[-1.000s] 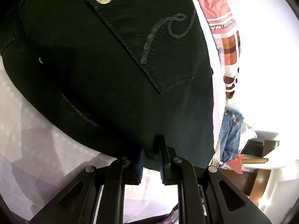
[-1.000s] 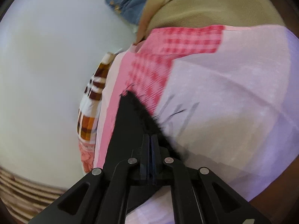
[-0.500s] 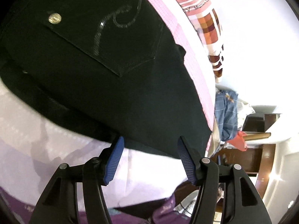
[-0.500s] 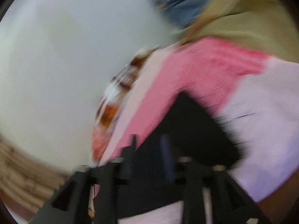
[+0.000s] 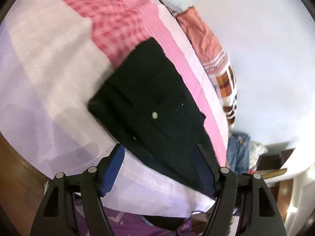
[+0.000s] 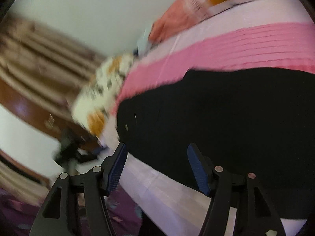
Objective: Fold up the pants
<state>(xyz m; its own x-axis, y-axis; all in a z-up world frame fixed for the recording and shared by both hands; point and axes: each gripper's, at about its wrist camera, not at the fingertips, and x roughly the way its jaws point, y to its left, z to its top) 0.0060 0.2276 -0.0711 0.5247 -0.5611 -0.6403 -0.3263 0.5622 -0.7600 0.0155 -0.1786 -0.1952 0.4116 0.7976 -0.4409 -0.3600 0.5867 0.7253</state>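
Note:
The black pants (image 5: pixel 155 106) lie folded into a compact bundle on the pink and lilac bedsheet (image 5: pixel 49 68), a metal button showing on top. My left gripper (image 5: pixel 159 169) is open and empty, held back just above the bundle's near edge. In the right wrist view the pants (image 6: pixel 226 118) fill the right half, blurred. My right gripper (image 6: pixel 157 167) is open and empty at their near edge, its right finger over the black cloth.
A pile of other clothes, salmon and orange check (image 5: pixel 216 59), lies along the bed's far edge by the white wall. Blue denim clothes (image 5: pixel 238 149) hang past the bed's end. Floral cloth (image 6: pixel 102 96) and brown wooden furniture (image 6: pixel 39 106) show to the right gripper's left.
Both grippers have let go of the black pants, opened wide and pulled back. The pants now lie folded on the bed. The right wrist view has swung round fast.

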